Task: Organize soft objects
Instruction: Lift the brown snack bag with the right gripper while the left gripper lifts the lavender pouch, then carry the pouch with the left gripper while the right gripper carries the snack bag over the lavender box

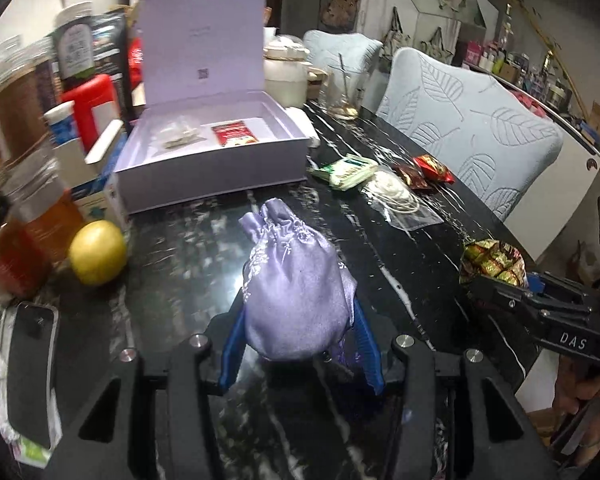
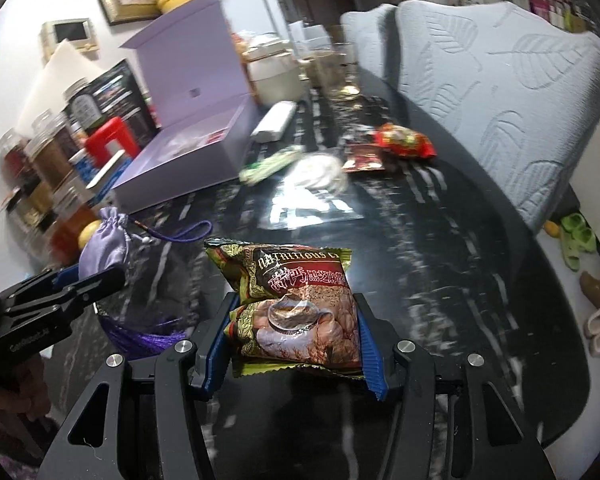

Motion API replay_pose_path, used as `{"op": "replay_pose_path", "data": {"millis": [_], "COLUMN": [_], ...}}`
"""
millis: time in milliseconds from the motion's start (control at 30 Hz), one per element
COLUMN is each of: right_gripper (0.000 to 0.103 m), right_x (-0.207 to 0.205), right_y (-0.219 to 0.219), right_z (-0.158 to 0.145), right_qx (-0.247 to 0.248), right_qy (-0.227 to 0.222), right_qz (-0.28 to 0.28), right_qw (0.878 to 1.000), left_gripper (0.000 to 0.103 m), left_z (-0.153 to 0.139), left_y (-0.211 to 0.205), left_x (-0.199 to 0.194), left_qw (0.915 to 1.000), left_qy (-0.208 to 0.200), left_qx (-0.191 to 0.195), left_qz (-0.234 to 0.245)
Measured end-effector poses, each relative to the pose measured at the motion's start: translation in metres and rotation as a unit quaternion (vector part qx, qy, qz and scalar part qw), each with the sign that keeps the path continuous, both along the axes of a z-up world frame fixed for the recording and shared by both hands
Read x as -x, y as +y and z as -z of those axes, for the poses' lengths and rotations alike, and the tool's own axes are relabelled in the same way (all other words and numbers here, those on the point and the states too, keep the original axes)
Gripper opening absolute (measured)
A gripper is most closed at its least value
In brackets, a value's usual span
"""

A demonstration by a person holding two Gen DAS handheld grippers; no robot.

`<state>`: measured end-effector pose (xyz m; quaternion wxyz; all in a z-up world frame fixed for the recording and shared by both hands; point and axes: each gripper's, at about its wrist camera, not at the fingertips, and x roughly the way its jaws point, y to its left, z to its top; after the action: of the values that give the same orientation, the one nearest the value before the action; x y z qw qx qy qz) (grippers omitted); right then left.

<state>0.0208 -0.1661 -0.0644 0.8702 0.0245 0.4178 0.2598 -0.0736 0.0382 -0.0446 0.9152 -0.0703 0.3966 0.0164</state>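
Black marble table (image 1: 380, 240), open lilac box (image 1: 216, 152) ahead, left tool (image 1: 296, 320) gripping satin pouch (image 1: 296, 292), right tool (image 2: 296, 320) gripping snack packet (image 2: 296, 300)

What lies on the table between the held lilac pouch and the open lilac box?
Nothing: in the left wrist view only bare black marble table separates the lilac pouch from the open box.

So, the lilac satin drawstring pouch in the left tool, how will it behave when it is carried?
The lilac satin drawstring pouch probably stays soft: it bulges round between the blue pads. Its glossy cloth looks slippery, so it may slide. The purple cord hangs loose and could catch.
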Motion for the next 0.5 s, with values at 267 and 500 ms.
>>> {"op": "replay_pose_path", "data": {"millis": [267, 500], "right_gripper": [0.054, 0.054], "right_x": [0.027, 0.043], "right_y": [0.033, 0.058], "right_z": [-0.010, -0.021], "right_qx": [-0.010, -0.017], "right_qy": [-0.008, -0.023], "right_qz": [-0.056, -0.111], "right_qw": [0.998, 0.993], "left_gripper": [0.048, 0.048], "left_z": [-0.013, -0.027], "left_y": [0.019, 0.028], "left_x": [0.039, 0.059], "left_qw": [0.9990, 0.9972], "left_qy": [-0.022, -0.044], "left_qx": [-0.012, -0.016], "left_qz": [-0.036, -0.059]}}
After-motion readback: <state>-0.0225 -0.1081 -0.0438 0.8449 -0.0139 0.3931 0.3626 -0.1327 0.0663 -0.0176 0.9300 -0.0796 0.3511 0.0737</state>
